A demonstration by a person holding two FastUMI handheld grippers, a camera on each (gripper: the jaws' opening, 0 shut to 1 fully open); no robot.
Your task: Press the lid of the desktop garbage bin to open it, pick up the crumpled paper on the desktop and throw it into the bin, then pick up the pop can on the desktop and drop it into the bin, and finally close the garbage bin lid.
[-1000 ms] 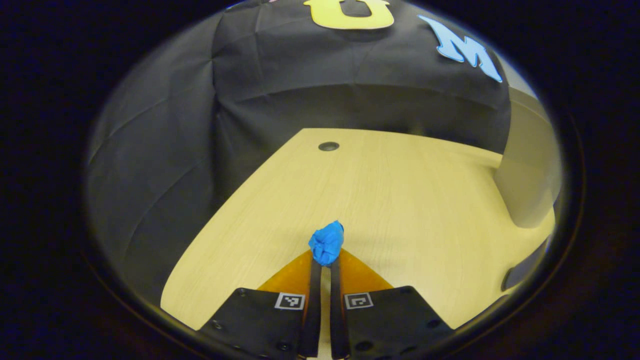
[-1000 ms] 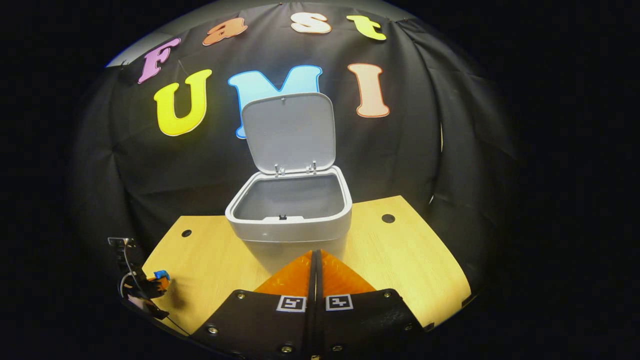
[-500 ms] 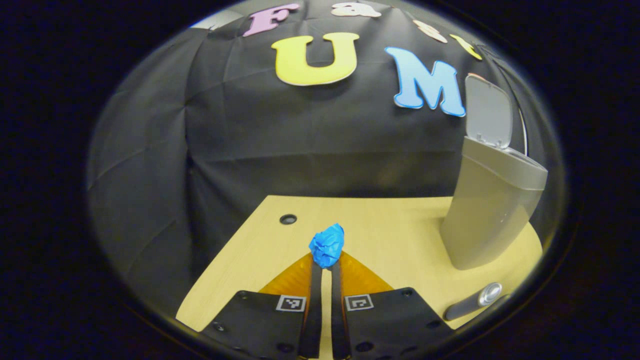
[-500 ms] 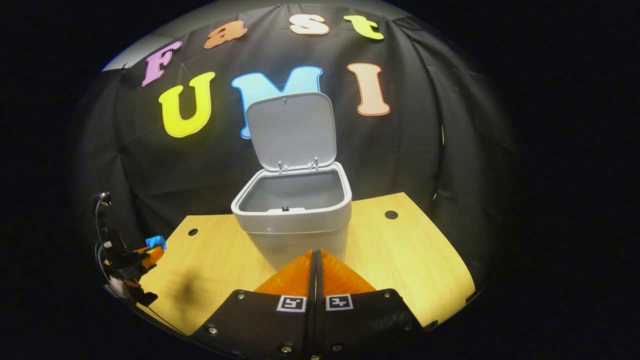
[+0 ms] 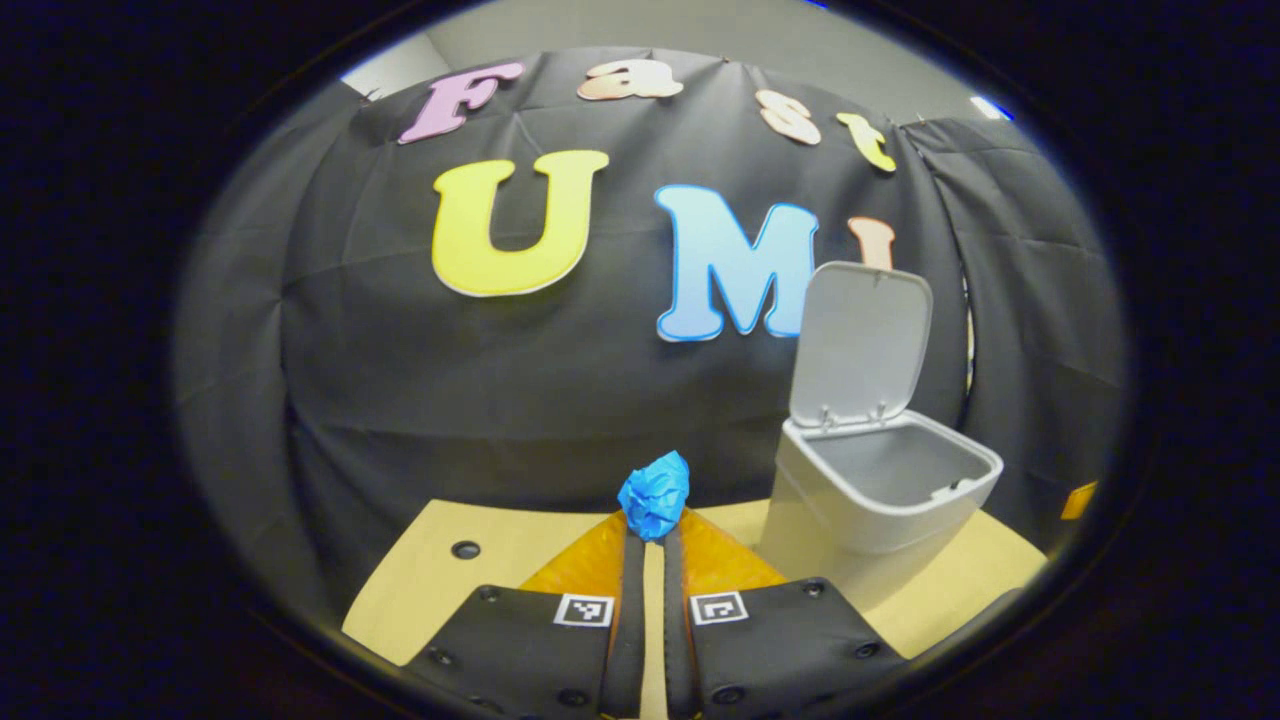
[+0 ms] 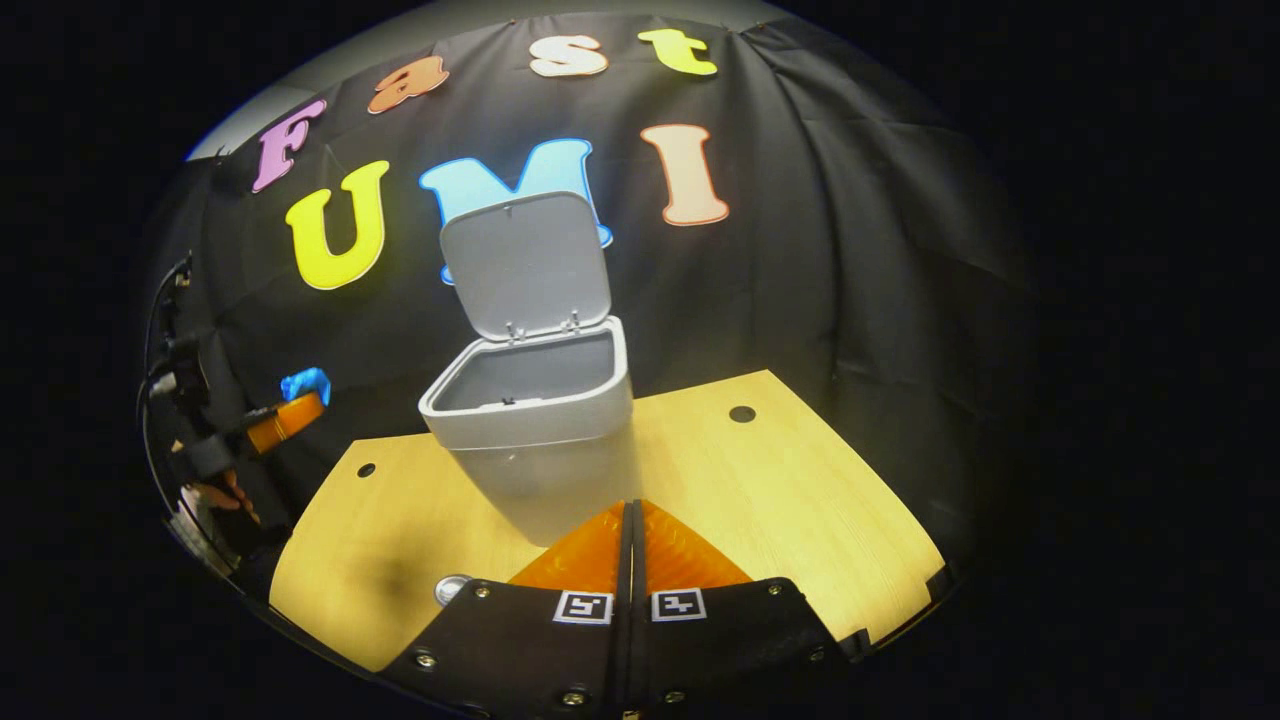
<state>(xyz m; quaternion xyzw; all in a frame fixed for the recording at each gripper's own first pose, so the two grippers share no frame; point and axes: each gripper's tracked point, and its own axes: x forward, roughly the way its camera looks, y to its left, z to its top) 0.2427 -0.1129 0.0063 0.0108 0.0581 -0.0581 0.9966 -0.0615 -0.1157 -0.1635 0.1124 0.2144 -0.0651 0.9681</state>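
We see the bin (image 5: pixel 880 490) standing on the desk (image 6: pixel 800 500) with its lid (image 5: pixel 862 345) up, and it now sits much nearer our left gripper (image 5: pixel 648 535) than a second ago. That gripper, raised off the desk, clenches the paper (image 5: pixel 655 493), so the drop comes next. Our right gripper (image 6: pixel 628 520) hangs closed and empty before the bin; the can (image 6: pixel 450 588) lies by it.
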